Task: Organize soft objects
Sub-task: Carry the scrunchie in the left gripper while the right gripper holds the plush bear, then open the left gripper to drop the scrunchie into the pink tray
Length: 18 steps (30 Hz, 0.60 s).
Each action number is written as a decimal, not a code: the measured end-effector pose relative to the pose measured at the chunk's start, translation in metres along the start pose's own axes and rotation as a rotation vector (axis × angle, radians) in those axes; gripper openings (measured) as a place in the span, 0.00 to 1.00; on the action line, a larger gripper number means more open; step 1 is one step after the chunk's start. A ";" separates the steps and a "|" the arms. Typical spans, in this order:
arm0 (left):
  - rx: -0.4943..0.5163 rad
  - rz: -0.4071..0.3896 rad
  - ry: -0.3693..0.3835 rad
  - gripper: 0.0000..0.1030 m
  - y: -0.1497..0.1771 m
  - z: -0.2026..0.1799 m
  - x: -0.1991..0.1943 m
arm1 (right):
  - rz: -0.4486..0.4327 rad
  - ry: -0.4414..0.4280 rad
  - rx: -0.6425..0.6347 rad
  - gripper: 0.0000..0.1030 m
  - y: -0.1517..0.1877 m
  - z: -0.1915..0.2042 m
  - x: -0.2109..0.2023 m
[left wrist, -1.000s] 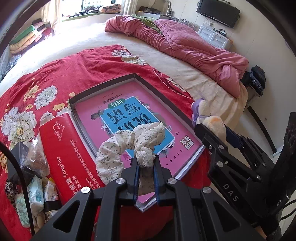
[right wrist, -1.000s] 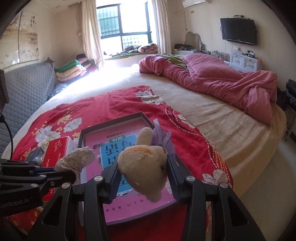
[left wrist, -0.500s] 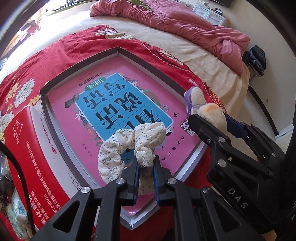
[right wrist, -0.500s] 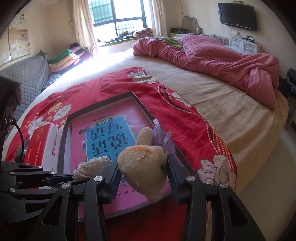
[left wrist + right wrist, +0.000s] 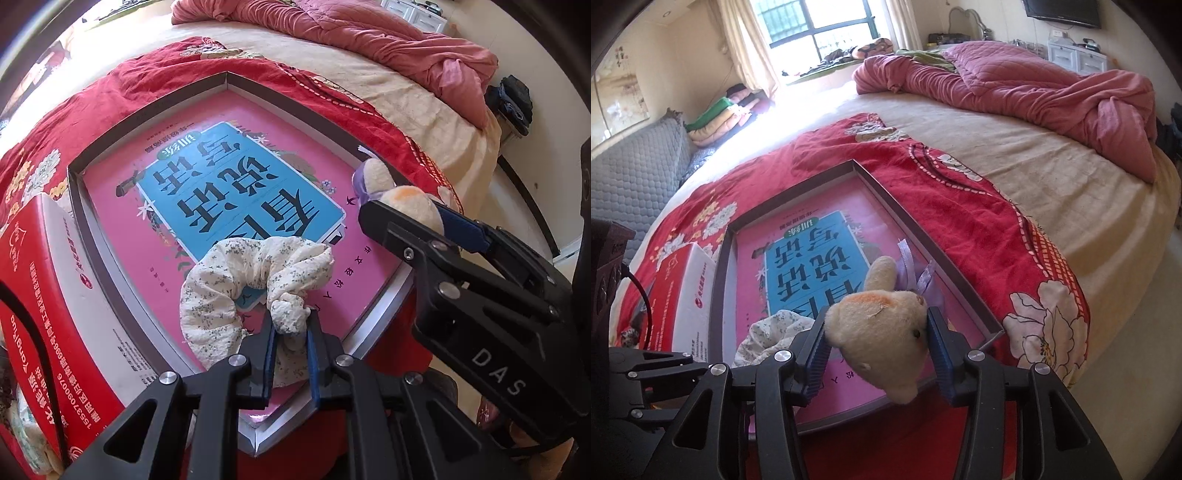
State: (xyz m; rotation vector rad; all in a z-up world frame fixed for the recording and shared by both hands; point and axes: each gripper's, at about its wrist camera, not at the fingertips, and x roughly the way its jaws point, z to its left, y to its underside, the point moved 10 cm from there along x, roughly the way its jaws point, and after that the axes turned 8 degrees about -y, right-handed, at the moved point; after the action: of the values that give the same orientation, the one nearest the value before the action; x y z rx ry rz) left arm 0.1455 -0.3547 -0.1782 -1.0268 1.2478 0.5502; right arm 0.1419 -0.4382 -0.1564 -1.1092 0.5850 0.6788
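Observation:
My left gripper (image 5: 290, 332) is shut on a cream floral scrunchie (image 5: 236, 284), which hangs low over the near part of a shallow grey-rimmed tray (image 5: 147, 114) with a pink and blue printed bottom. My right gripper (image 5: 877, 332) is shut on a small beige plush bear (image 5: 882, 332) with a lilac ribbon, held over the tray's near right corner. The bear (image 5: 402, 199) and the right gripper show at the right of the left wrist view. The scrunchie (image 5: 768, 332) and the tray (image 5: 798, 192) show in the right wrist view.
The tray lies on a red floral blanket (image 5: 960, 206) on a beige bed. A red and white box (image 5: 40, 295) lies left of the tray. A crumpled pink quilt (image 5: 1034, 85) lies at the far right. The bed edge and floor (image 5: 1145, 295) are on the right.
Both grippers have moved forward and down over the tray, still holding the scrunchie and the bear. The tray now fills more of both views.

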 end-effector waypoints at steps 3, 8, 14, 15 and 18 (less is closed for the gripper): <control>0.004 -0.005 -0.003 0.16 0.001 0.000 0.000 | -0.015 -0.022 0.010 0.59 -0.002 0.003 -0.003; 0.000 -0.006 0.003 0.18 0.002 -0.001 -0.002 | -0.031 -0.001 0.012 0.61 -0.005 0.001 -0.006; 0.010 -0.009 0.015 0.27 0.004 -0.005 -0.005 | -0.085 0.039 0.051 0.63 -0.012 -0.012 -0.018; 0.010 -0.009 0.015 0.29 0.004 -0.005 -0.005 | -0.097 0.047 0.059 0.64 -0.014 -0.014 -0.021; 0.014 -0.009 0.021 0.34 0.004 -0.007 -0.006 | -0.125 0.061 0.080 0.66 -0.018 -0.021 -0.027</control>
State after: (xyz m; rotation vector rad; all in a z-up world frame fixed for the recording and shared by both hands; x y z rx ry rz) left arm 0.1365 -0.3579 -0.1733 -1.0284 1.2627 0.5242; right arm 0.1355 -0.4682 -0.1326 -1.0853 0.5849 0.5112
